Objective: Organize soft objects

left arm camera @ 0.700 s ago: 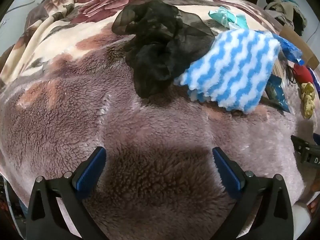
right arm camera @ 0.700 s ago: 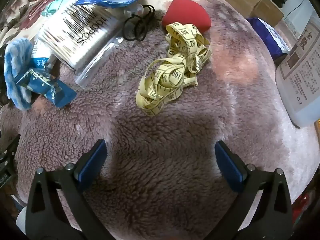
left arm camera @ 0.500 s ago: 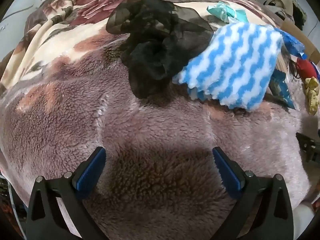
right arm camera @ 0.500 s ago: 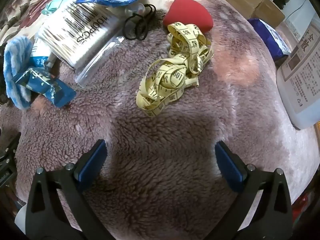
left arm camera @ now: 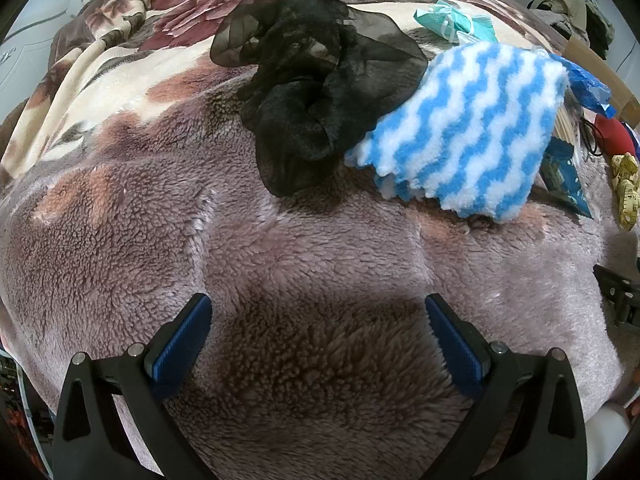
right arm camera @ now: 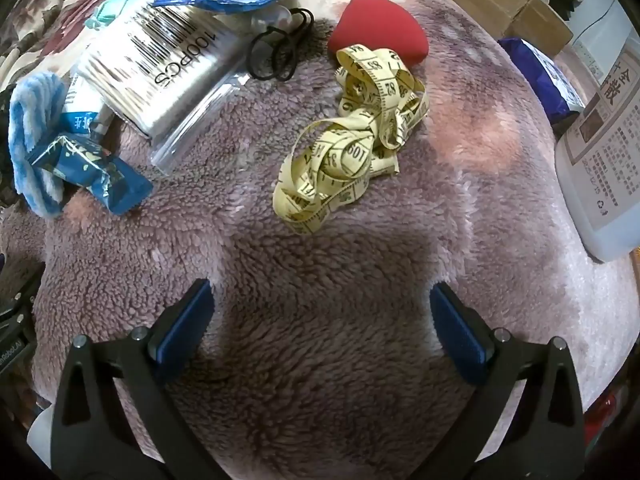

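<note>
Hovering empty, each hand-held gripper [left arm camera: 318,308] [right arm camera: 320,294] gapes over blanket [left arm camera: 320,256].

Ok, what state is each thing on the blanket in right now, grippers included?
Left gripper: open, empty.
Right gripper: open, empty.
Sheer black fabric scrunchie: crumpled, edge tucked under the towel.
Blue-and-white wavy fleece towel: flat, folded.
Yellow measuring tape: tangled, touching the sponge.
Red teardrop sponge: lying free.
Black hair ties: loose.
Clear bag of cotton swabs: lying flat.
</note>
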Demonstrator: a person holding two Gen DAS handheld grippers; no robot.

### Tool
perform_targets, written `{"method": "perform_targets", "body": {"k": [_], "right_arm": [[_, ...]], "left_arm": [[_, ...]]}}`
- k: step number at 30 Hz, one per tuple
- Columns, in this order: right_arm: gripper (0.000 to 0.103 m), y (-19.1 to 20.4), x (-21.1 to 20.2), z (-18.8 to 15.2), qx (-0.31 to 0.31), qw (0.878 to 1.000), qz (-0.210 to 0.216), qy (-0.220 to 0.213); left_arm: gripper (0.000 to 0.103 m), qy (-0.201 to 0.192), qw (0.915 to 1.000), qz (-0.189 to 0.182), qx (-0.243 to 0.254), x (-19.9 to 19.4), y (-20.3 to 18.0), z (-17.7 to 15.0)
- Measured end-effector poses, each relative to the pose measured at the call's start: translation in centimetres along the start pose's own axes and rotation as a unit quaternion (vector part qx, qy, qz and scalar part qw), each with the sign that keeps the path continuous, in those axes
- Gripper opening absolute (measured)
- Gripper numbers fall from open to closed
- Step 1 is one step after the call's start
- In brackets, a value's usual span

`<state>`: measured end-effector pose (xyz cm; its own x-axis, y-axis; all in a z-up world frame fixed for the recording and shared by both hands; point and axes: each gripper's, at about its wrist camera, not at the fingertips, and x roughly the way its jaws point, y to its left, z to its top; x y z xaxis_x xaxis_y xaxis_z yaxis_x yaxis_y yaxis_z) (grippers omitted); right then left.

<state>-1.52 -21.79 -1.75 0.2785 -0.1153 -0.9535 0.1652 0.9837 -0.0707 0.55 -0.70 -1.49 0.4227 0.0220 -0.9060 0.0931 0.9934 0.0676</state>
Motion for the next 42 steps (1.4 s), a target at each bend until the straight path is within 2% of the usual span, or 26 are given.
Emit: {"method": "perform_targets", "body": {"k": [42], "right_arm": [[0.103,-0.03,0.02,-0.27,-0.003,1.000,-0.003,-0.002]], "left_arm": [[0.103,0.001,1.0000,0.006,0.001,0.03,-0.50,0.28]]}}
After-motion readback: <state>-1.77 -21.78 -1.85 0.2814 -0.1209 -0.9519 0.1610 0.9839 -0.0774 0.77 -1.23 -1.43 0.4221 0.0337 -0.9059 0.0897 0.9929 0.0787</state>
